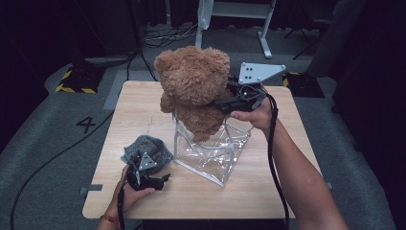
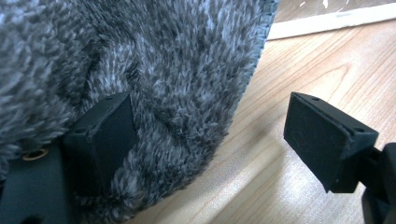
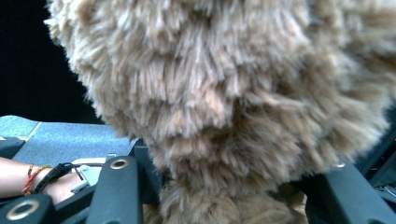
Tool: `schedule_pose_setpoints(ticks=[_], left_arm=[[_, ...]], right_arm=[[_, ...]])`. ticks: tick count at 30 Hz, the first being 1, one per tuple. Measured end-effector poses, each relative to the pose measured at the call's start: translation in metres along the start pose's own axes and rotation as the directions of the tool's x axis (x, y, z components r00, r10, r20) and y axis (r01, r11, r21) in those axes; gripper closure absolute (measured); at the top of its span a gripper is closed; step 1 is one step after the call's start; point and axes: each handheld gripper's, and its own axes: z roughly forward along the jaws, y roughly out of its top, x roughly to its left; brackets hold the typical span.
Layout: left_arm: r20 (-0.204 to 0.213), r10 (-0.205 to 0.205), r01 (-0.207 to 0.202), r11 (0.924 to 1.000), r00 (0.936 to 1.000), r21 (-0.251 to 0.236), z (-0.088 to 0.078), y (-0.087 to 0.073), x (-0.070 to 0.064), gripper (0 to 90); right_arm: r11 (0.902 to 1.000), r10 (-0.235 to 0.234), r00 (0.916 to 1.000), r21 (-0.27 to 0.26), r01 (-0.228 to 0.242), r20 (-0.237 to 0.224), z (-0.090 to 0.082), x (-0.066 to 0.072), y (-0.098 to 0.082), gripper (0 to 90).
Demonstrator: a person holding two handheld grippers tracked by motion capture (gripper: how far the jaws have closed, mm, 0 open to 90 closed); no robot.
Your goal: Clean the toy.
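Note:
A brown teddy bear (image 1: 194, 81) hangs upright over a clear plastic bag (image 1: 210, 155) that stands open in the middle of the wooden table (image 1: 268, 191). The bear's lower end reaches the bag's mouth. My right gripper (image 1: 224, 102) comes in from the right and is shut on the bear's middle. In the right gripper view the fur (image 3: 224, 93) bulges between the two jaws of that gripper (image 3: 231, 196). My left gripper (image 1: 162, 179) lies low at the table's front left, open, beside a grey fluffy cloth (image 1: 146, 147). One of its jaws touches the cloth (image 2: 116, 56); the other is over bare wood, so the left gripper (image 2: 215, 130) holds nothing.
Grey carpet surrounds the table, with a "4" marking (image 1: 87, 124) at the left. A white desk frame (image 1: 264, 33) and loose cables (image 1: 167, 36) lie behind. Black bases with yellow-striped tape (image 1: 76, 79) stand at the back left and right.

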Motion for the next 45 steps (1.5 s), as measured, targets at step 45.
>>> schedule_pose_setpoints(ticks=[45], left_arm=[[-0.002,0.012,-0.012,0.9999,0.9999,0.011,0.001,0.001,-0.001,16.7]], right_arm=[[0.9820,0.154,0.9818,0.093,-0.165,0.111,-0.012,-0.029,-0.059,45.3]])
